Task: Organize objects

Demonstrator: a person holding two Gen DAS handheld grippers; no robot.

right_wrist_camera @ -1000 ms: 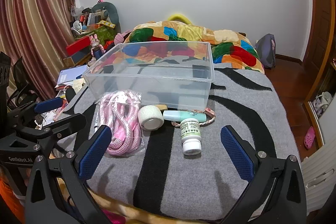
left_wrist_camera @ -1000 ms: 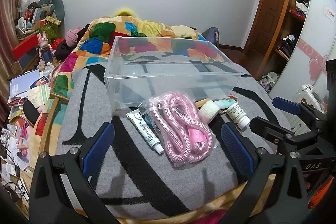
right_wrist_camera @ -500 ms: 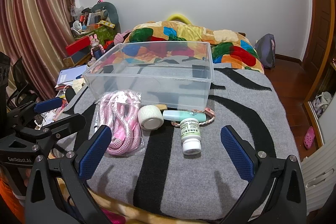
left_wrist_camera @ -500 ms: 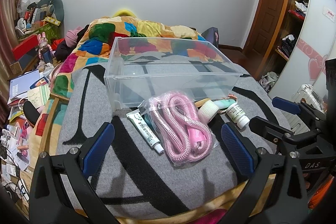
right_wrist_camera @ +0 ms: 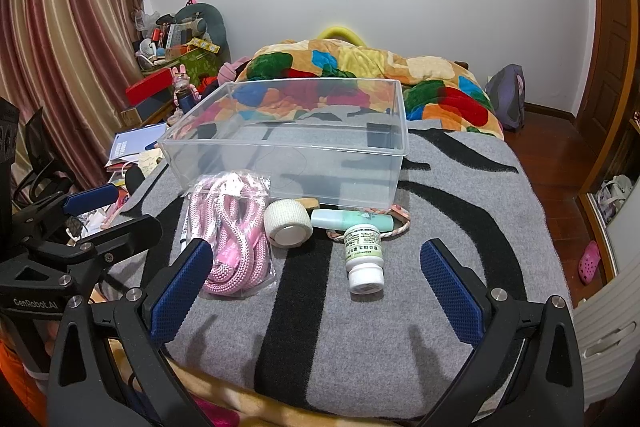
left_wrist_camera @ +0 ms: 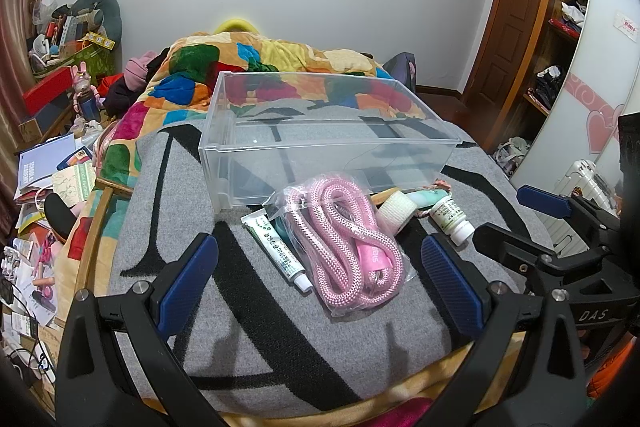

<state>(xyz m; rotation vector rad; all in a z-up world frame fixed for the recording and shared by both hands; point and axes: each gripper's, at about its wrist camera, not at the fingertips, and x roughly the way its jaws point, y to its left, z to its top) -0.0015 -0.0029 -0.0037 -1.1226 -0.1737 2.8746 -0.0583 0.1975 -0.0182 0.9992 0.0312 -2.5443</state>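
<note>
The bagged pink rope [left_wrist_camera: 348, 243] lay on the grey blanket [left_wrist_camera: 168, 187] ahead of the left gripper [left_wrist_camera: 320, 279], its long axis running away from the wide-apart jaws; the right gripper [right_wrist_camera: 316, 287], also spread, sat farther off.

The bin [left_wrist_camera: 332, 151] is clear glossy plastic; the blanket [right_wrist_camera: 460, 307] fuzzy matt cloth; the rope [left_wrist_camera: 344, 247] woven, in a shiny plastic bag; the fingers [right_wrist_camera: 180, 291] have textured blue pads.

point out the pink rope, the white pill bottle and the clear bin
pink rope [left_wrist_camera: 346, 247], left wrist view, on the middle coils
white pill bottle [right_wrist_camera: 363, 254], right wrist view, on its label
clear bin [right_wrist_camera: 288, 171], right wrist view, on its front wall
</note>
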